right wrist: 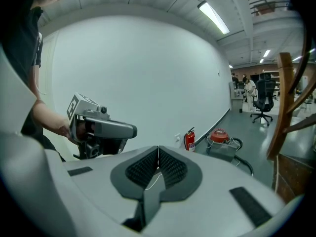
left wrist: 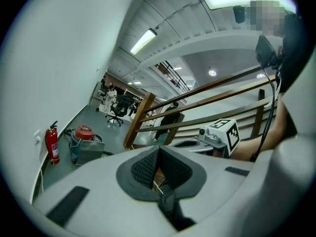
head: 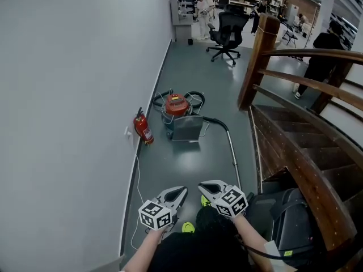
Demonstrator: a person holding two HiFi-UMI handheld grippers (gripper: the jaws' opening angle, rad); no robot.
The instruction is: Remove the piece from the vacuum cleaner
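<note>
Against wall (head: 74, 67), far down smooth grey floor (head: 193, 72): vacuum (head: 170, 117), drum-shaped, domed red lid (head: 176, 102), flat boxy grey panel (head: 187, 128) at its front. Black hose (head: 195, 94) loops behind vacuum; thin metal wand (head: 233, 149) runs from it toward camera. Red cylindrical extinguisher (head: 143, 129) just left of vacuum. Curved wooden stair (head: 295, 146) to vacuum's right. Well short of vacuum: left gripper (head: 180, 192) and right gripper (head: 203, 187), side by side, both clenched, ribbed black pads (right wrist: 170, 168) meeting, nothing between.
</note>
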